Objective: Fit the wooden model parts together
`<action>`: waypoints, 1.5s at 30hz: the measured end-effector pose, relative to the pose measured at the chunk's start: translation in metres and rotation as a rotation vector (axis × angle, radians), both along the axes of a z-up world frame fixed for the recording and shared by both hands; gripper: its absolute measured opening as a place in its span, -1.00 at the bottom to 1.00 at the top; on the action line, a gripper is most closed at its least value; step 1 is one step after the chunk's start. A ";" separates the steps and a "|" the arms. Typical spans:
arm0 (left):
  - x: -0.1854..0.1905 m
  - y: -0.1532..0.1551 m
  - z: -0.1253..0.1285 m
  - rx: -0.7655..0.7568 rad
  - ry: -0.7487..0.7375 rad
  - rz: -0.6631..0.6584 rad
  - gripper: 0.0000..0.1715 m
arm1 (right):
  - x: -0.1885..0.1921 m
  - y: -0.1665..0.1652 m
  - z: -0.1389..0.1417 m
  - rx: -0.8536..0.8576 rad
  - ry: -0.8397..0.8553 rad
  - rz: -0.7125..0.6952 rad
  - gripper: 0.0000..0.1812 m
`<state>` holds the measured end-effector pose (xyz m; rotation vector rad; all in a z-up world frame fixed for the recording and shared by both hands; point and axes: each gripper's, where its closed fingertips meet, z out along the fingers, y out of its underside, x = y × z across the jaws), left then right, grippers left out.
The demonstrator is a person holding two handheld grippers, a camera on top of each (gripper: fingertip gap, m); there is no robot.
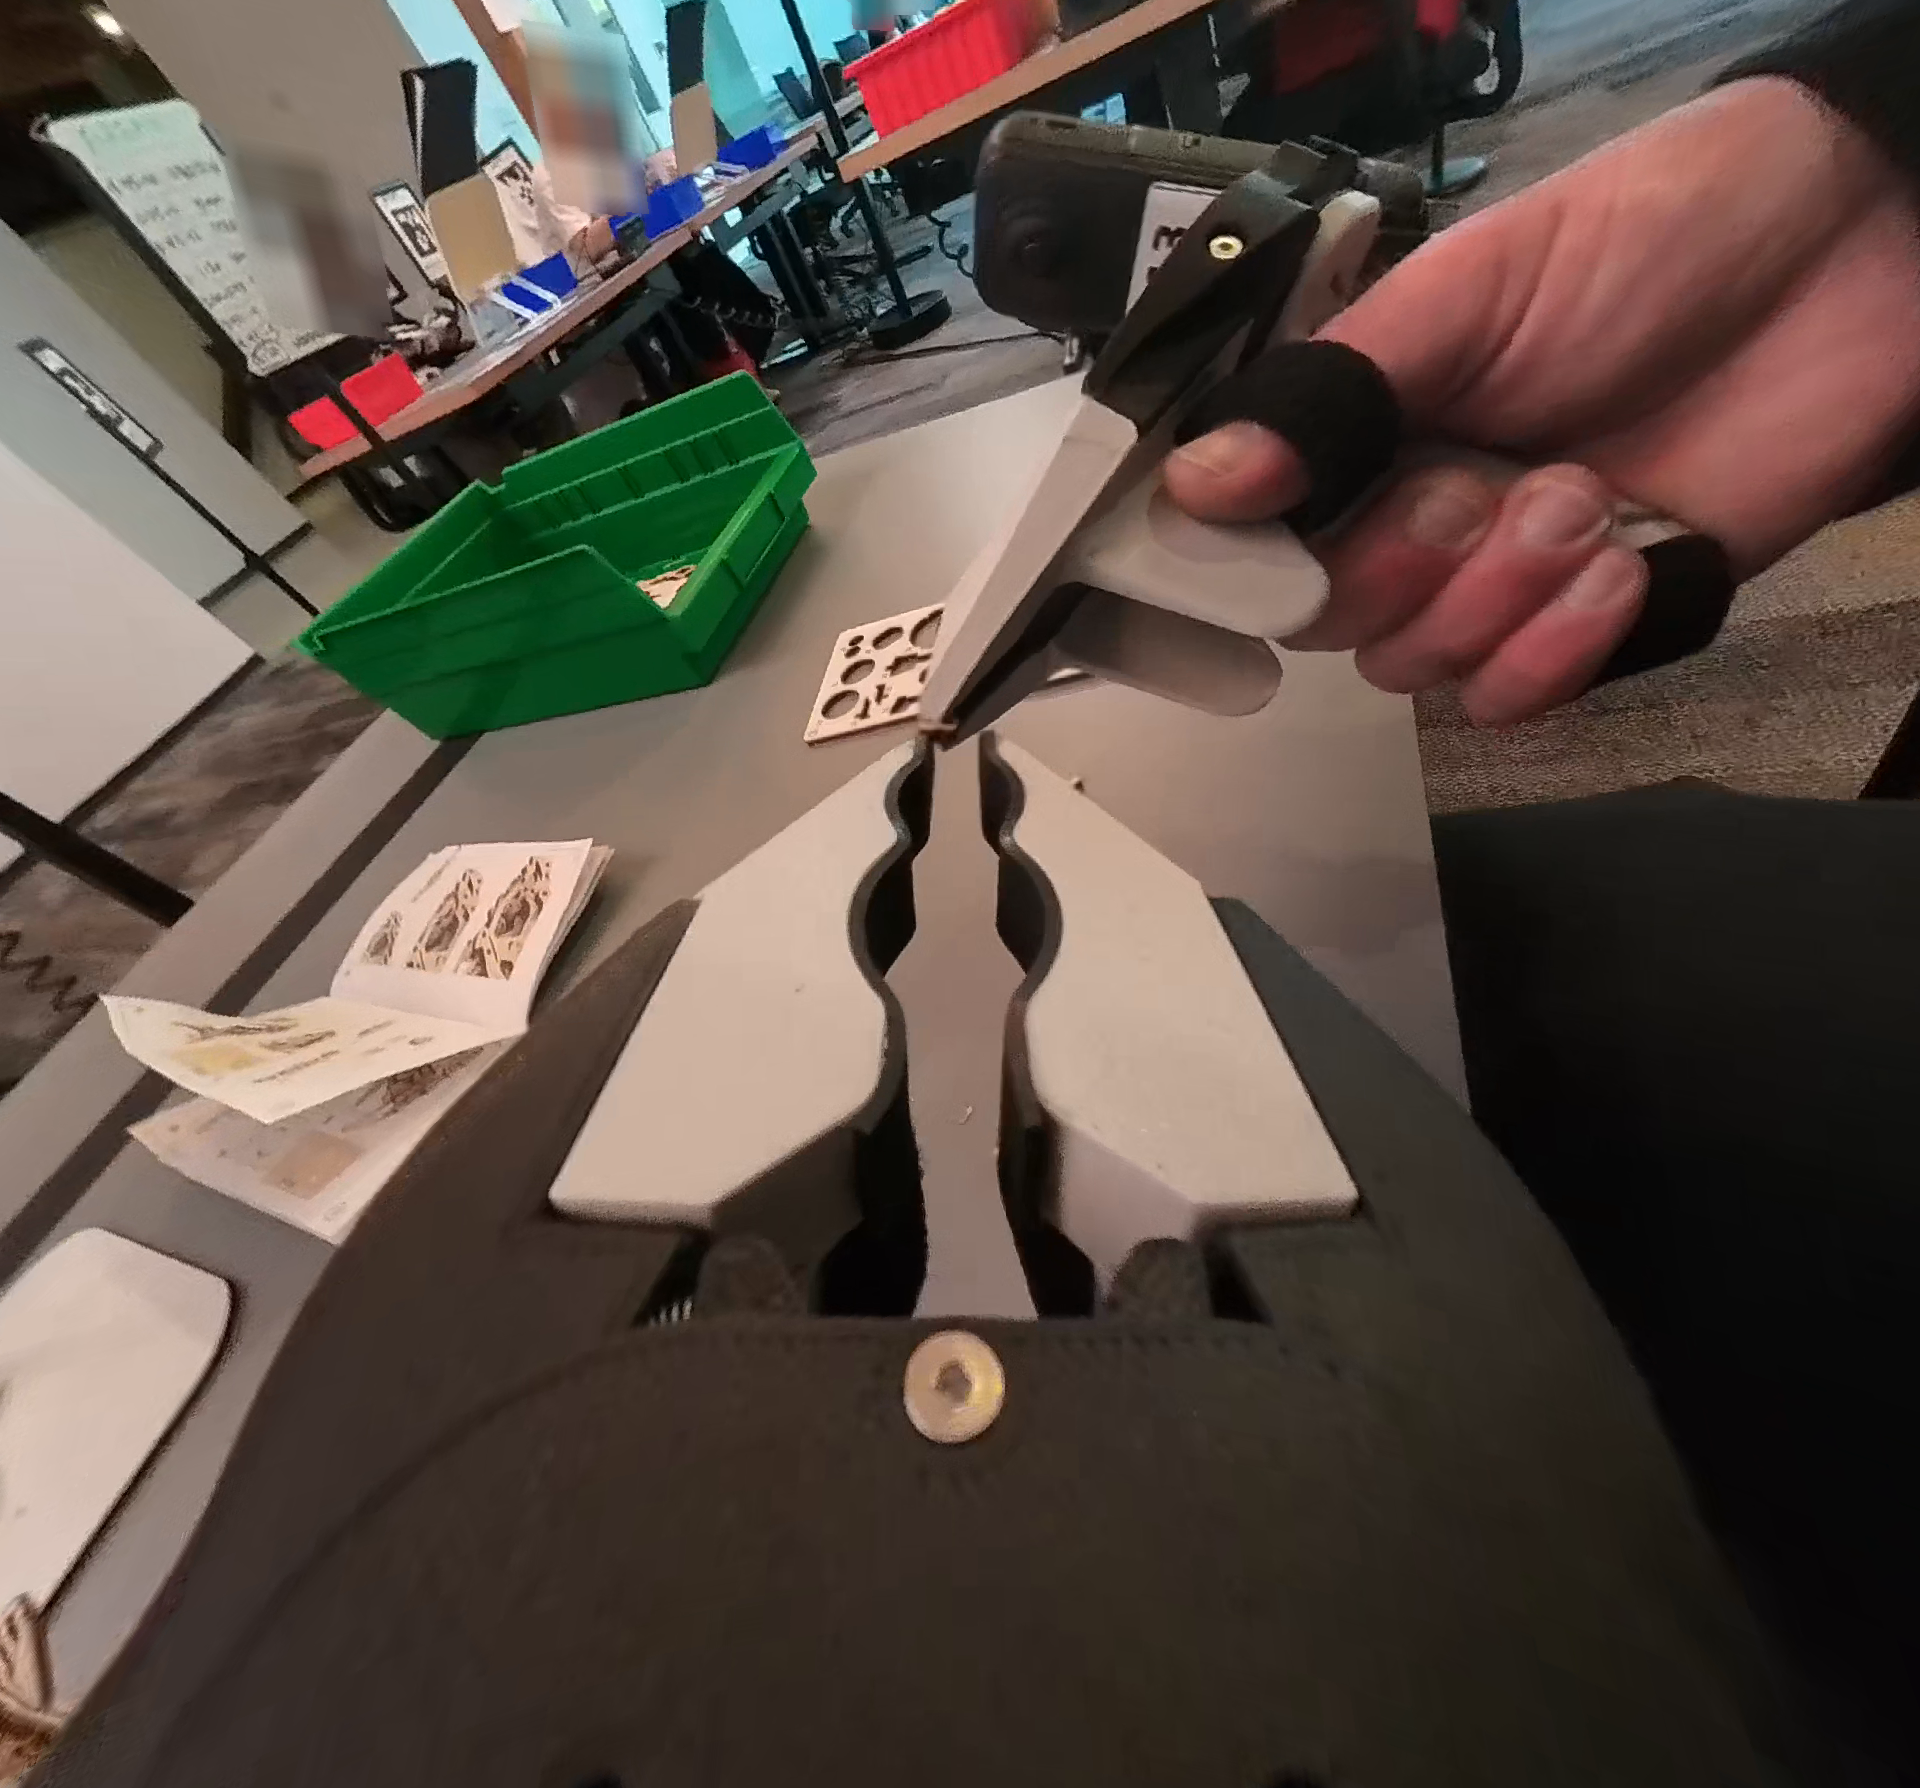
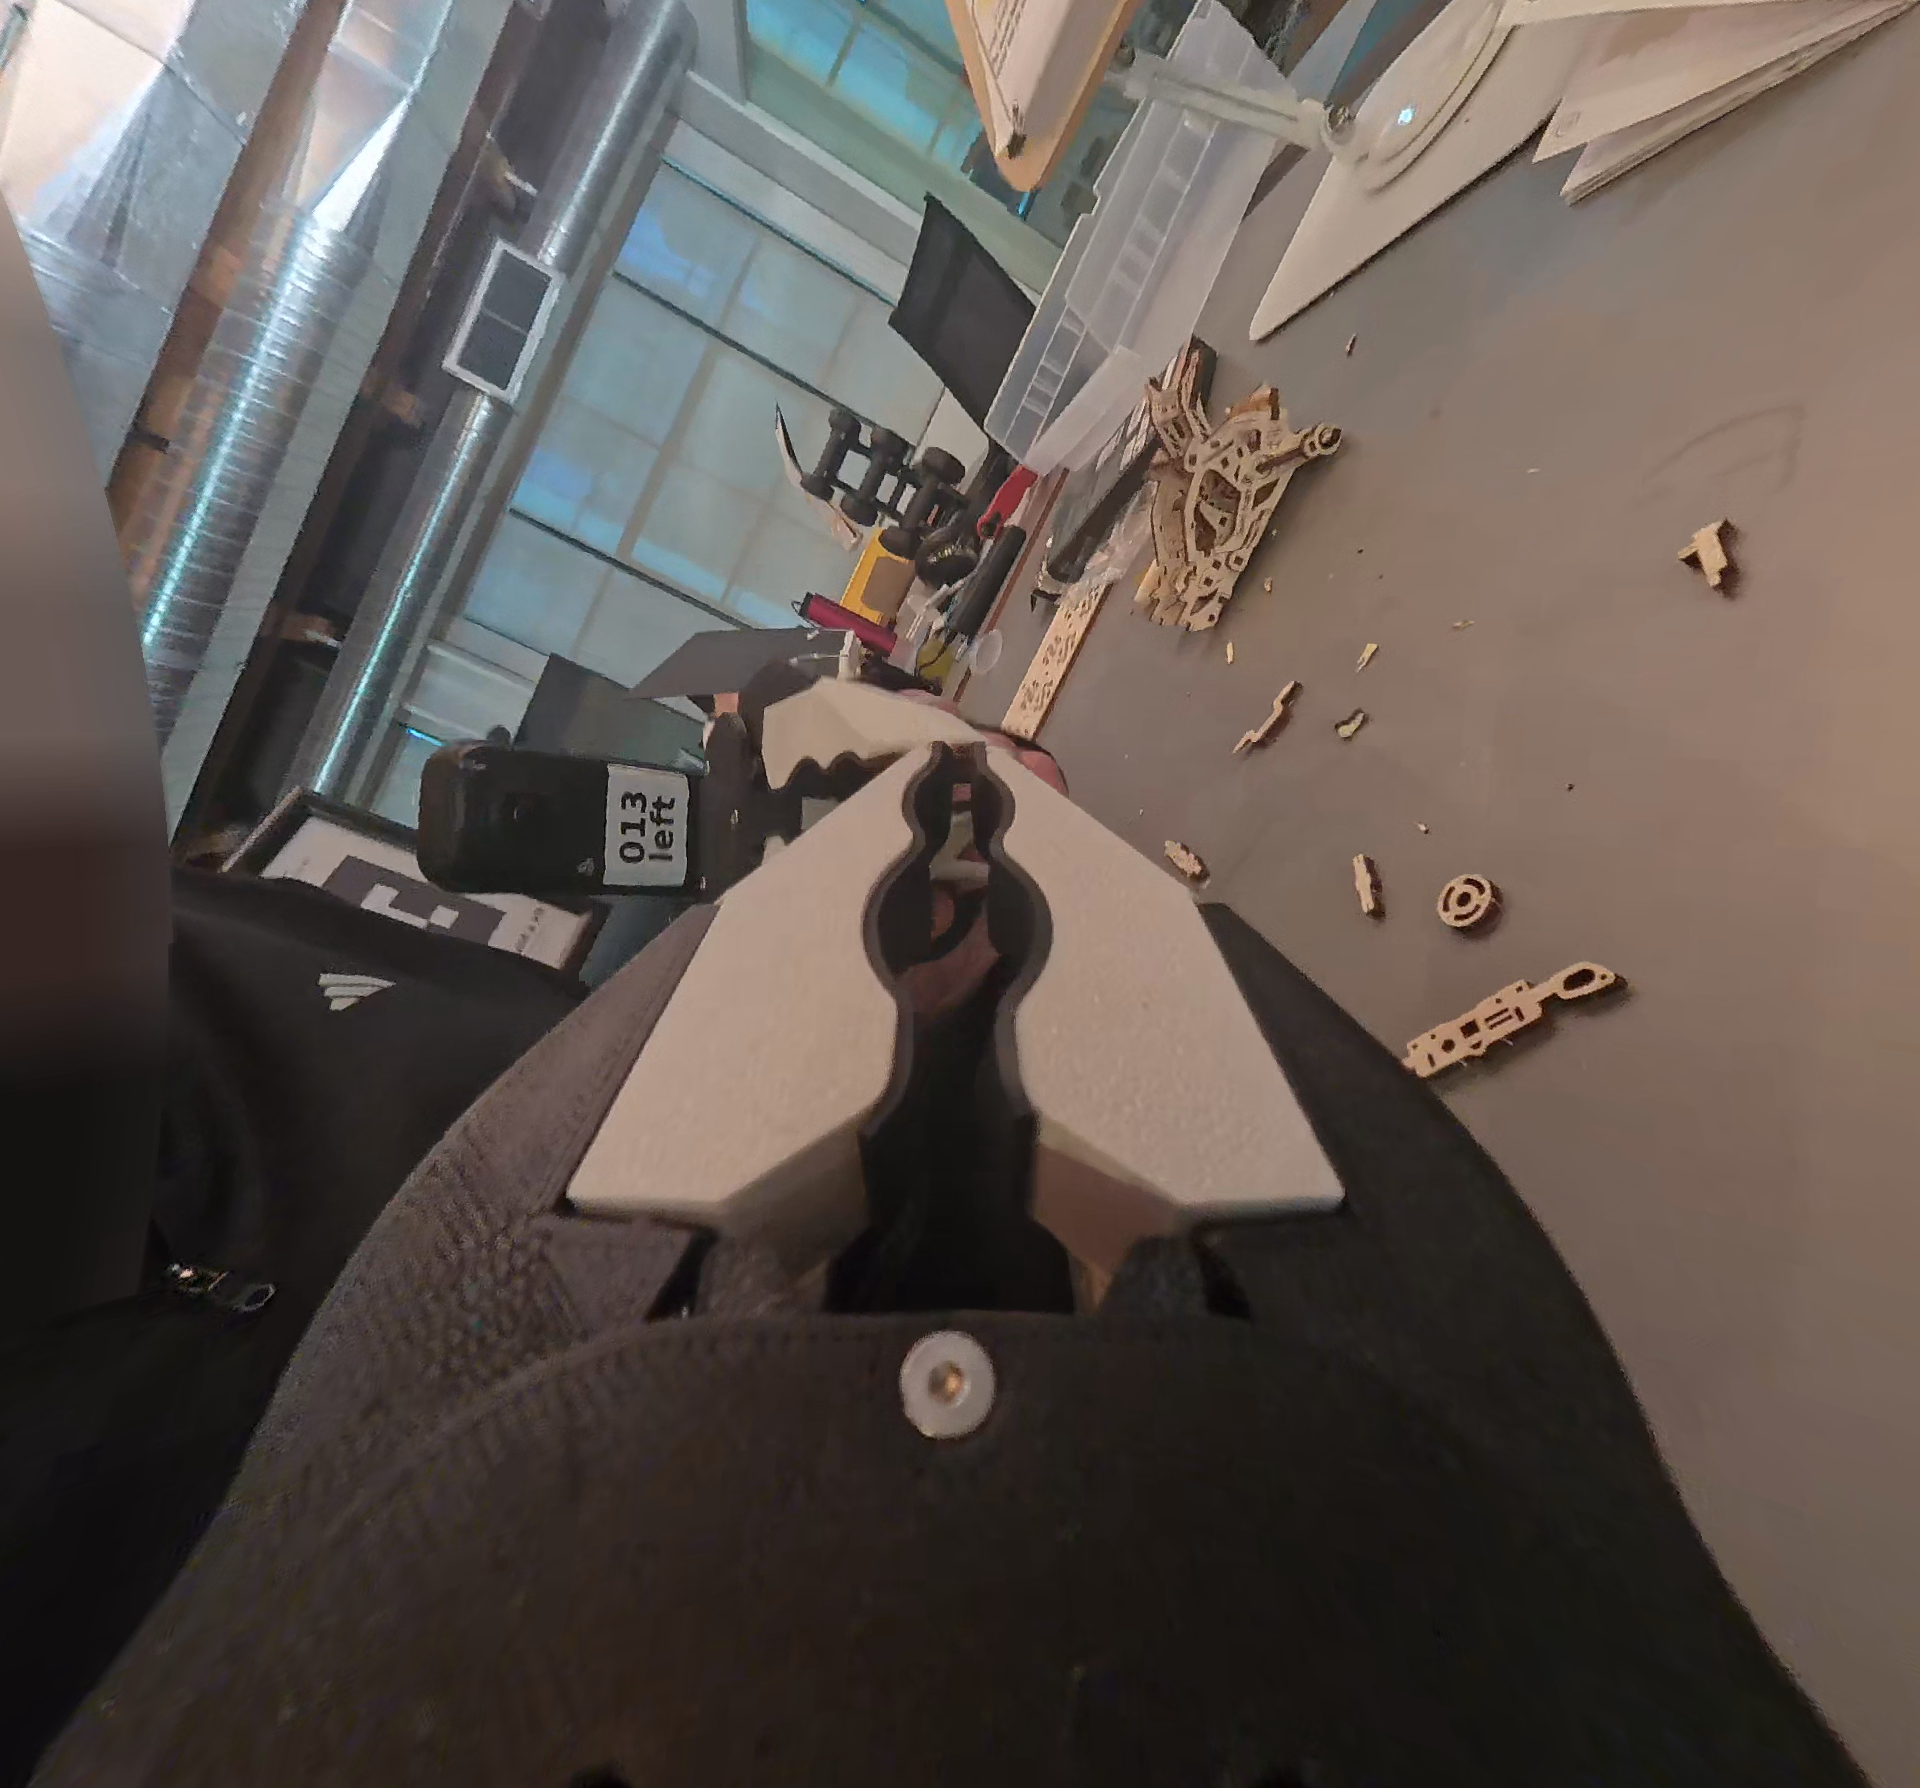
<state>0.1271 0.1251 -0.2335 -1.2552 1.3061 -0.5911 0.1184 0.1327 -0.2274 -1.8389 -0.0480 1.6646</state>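
Note:
My right gripper (image 1: pixel 940 726) comes in from the upper right, held by a hand, and is shut on a tiny wooden piece (image 1: pixel 939 730). Its tips meet the tips of my left gripper (image 1: pixel 956 749), which is slightly open and empty above the grey table (image 1: pixel 1195 824). In the right wrist view my right gripper (image 2: pixel 958 753) is nearly closed, and a grey finger (image 2: pixel 842 725) of the left gripper lies just behind its tips. A part-built wooden model (image 2: pixel 1216 512) and loose parts, such as a long flat piece (image 2: pixel 1512 1021) and a ring (image 2: pixel 1468 902), lie on the table.
A green bin (image 1: pixel 561 575) stands at the back left of the table, with a punched wooden sheet (image 1: pixel 878 673) beside it. Instruction booklets (image 1: pixel 457 938) and a white pad (image 1: pixel 94 1343) lie at the left. A clear plastic box (image 2: pixel 1122 232) stands beyond the model. My two grippers' fingertips are within a few centimetres of each other.

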 end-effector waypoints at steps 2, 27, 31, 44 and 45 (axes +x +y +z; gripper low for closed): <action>0.000 -0.004 0.002 -0.001 -0.011 -0.036 -0.93 | 0.001 -0.002 0.000 -0.001 -0.018 0.021 -0.99; 0.012 -0.009 0.006 0.063 -0.075 -0.019 -1.00 | 0.013 -0.010 0.001 -0.049 -0.011 0.008 -0.98; 0.013 -0.004 0.010 0.064 -0.112 0.043 -1.00 | 0.015 -0.006 0.005 -0.039 0.025 -0.040 -0.98; 0.019 -0.021 0.006 0.108 -0.030 -0.161 -0.93 | 0.018 -0.028 -0.001 -0.031 -0.173 0.298 -0.99; 0.020 -0.025 0.006 0.106 -0.033 -0.187 -0.92 | 0.018 -0.032 -0.001 -0.035 -0.182 0.350 -0.99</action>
